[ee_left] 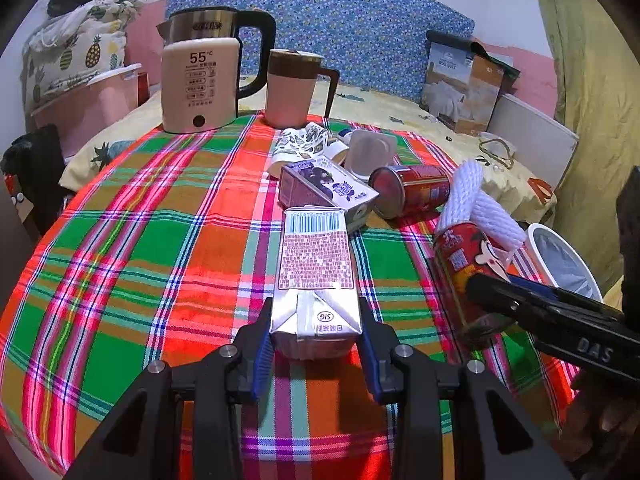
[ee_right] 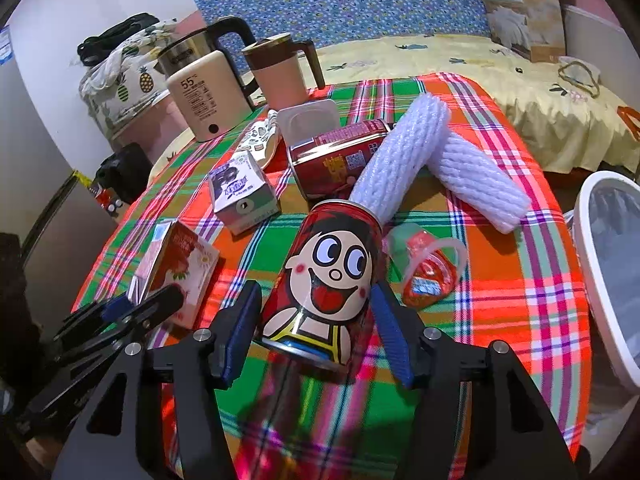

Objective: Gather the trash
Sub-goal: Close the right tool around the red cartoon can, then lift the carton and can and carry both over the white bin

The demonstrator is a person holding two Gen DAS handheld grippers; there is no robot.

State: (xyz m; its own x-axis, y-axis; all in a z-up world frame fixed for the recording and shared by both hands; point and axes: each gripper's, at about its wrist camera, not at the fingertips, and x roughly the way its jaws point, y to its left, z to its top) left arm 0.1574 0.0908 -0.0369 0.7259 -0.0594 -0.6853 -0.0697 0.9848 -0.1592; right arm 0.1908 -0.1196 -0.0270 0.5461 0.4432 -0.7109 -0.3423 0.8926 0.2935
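Two pieces of trash in my fingers, bin off to the right

My left fingers [ee_left: 316, 332] clamp the foil-ended milk carton [ee_left: 314, 276], its long axis pointing away from me on the plaid bench [ee_left: 120, 280]. My right fingers [ee_right: 316, 336] straddle the glossy cartoon can [ee_right: 328, 280], lying lengthwise left of the white bin [ee_right: 600, 280]; whether they pinch it I cannot tell.

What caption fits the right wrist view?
Right gripper straddling a cartoon-face red can on the plaid tablecloth.
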